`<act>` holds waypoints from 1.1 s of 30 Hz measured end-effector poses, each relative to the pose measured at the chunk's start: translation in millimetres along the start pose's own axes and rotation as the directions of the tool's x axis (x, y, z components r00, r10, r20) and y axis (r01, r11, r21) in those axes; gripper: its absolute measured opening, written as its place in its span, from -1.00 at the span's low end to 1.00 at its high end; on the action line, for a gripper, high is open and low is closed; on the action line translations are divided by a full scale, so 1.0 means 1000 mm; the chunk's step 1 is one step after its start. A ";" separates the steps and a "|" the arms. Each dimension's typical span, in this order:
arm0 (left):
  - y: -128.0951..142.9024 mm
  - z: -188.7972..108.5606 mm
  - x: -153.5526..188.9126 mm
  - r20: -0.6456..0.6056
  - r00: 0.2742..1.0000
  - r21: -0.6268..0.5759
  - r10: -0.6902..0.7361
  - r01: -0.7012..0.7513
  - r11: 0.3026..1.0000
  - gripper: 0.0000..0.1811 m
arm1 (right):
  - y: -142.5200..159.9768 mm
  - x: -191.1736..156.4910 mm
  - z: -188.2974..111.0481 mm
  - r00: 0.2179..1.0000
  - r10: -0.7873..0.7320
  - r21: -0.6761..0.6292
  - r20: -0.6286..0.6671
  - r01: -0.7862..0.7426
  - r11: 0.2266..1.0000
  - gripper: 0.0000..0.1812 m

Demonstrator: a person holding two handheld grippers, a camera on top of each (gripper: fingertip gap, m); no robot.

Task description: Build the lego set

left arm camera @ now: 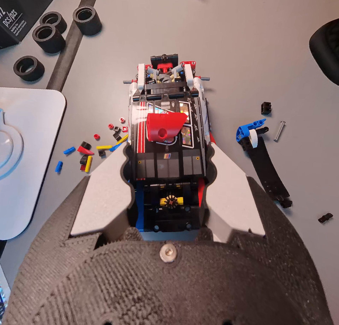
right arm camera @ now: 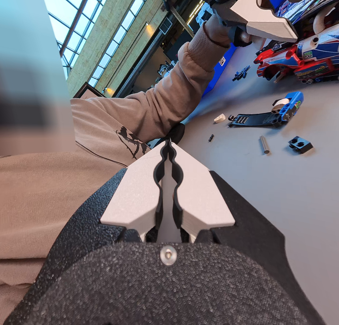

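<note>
The lego car [left arm camera: 168, 151], black roof with red stripes and white sides, stands on the grey table [left arm camera: 238, 59]. My left gripper [left arm camera: 168, 147] is shut on the car's rear half, one finger on each side. A loose-looking red curved piece [left arm camera: 165, 125] lies on the roof. In the right wrist view the car [right arm camera: 302, 59] and the left gripper [right arm camera: 266, 22] show at the top right. My right gripper [right arm camera: 167, 142] is shut with nothing between its fingers and sits away from the car, near the person's sleeve [right arm camera: 165, 96].
Several black tyres [left arm camera: 49, 35] and a dark box [left arm camera: 14, 13] lie at the back left. Small coloured parts [left arm camera: 88, 151] lie beside a white tray [left arm camera: 27, 151]. To the right are a blue-and-black sub-assembly [left arm camera: 256, 147] [right arm camera: 275, 114], a grey axle [right arm camera: 264, 144], a black brick [right arm camera: 300, 144] and a black pin [right arm camera: 211, 137].
</note>
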State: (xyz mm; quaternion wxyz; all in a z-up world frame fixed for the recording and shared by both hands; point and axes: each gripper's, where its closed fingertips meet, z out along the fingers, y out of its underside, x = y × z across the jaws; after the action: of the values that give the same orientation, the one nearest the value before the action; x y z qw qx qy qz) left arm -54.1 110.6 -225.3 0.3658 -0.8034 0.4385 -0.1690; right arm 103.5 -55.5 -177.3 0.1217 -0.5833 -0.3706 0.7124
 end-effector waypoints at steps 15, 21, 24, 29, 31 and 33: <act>0.000 -0.003 0.061 -0.054 0.996 -0.058 0.070 -0.073 0.996 -0.12 | 0.000 -0.007 -0.001 0.999 -0.037 0.008 0.019 0.037 0.999 -1.00; -0.001 -0.004 0.091 -0.073 0.993 -0.055 0.089 -0.093 0.994 -0.13 | 0.000 -0.010 -0.002 0.998 -0.054 0.011 0.023 0.054 0.998 -1.00; -0.002 -0.004 0.107 -0.082 0.992 -0.047 0.096 -0.100 0.994 -0.13 | -0.001 -0.012 -0.002 0.998 -0.060 0.014 0.023 0.059 0.998 -1.00; -0.004 -0.004 0.132 -0.103 0.988 -0.031 0.113 -0.117 0.993 -0.13 | -0.003 -0.016 -0.003 0.998 -0.062 0.004 0.022 0.062 0.998 -1.00; -0.004 -0.004 0.141 -0.117 0.985 -0.026 0.125 -0.129 0.991 -0.13 | -0.007 -0.021 -0.005 0.998 -0.062 0.003 0.029 0.062 0.998 -1.00; -0.006 -0.003 0.150 -0.135 0.981 -0.016 0.141 -0.145 0.989 -0.13 | -0.011 -0.024 -0.007 0.997 -0.076 -0.012 0.012 0.076 0.997 -1.00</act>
State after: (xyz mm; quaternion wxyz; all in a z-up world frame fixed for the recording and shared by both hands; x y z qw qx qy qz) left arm 30.8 -12.9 -226.0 0.3363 -0.7614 0.5207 -0.1901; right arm 114.2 -59.9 -152.1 0.1427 -0.5655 -0.3977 0.7083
